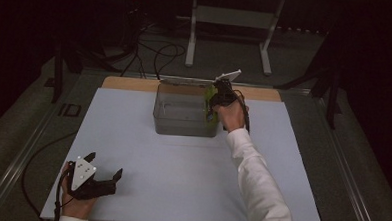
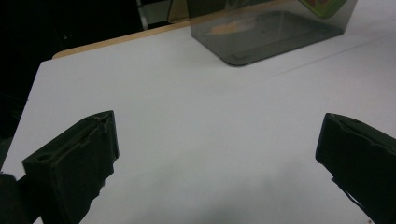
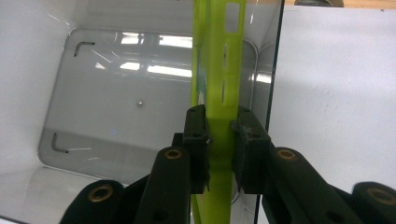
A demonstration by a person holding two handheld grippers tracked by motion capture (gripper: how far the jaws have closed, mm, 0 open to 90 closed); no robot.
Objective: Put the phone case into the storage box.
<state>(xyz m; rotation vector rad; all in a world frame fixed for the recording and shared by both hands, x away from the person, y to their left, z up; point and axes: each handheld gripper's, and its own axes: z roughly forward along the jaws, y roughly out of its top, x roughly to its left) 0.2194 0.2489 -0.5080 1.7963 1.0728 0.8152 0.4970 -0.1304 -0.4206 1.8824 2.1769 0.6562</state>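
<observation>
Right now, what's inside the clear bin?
The bin holds a flat green piece, standing on edge by one wall and clamped by the right gripper. The rest of the floor looks bare. The piece's lower end is hidden behind the fingers.

The bench (image 1: pixel 146 178) has a plain pale bluish-white top with a light wood-coloured strip along its far edge, and on it stands a smoky grey see-through container (image 1: pixel 183 121). The right gripper (image 3: pixel 220 140) is black with brass-coloured rivets, its jaws closed on a bright lime-green flat piece (image 3: pixel 219 70) with slots cut in it. The left gripper (image 1: pixel 101 179) is black with a pale grey plate dotted with small holes, and the person's sleeve (image 1: pixel 258 183) is white.
</observation>
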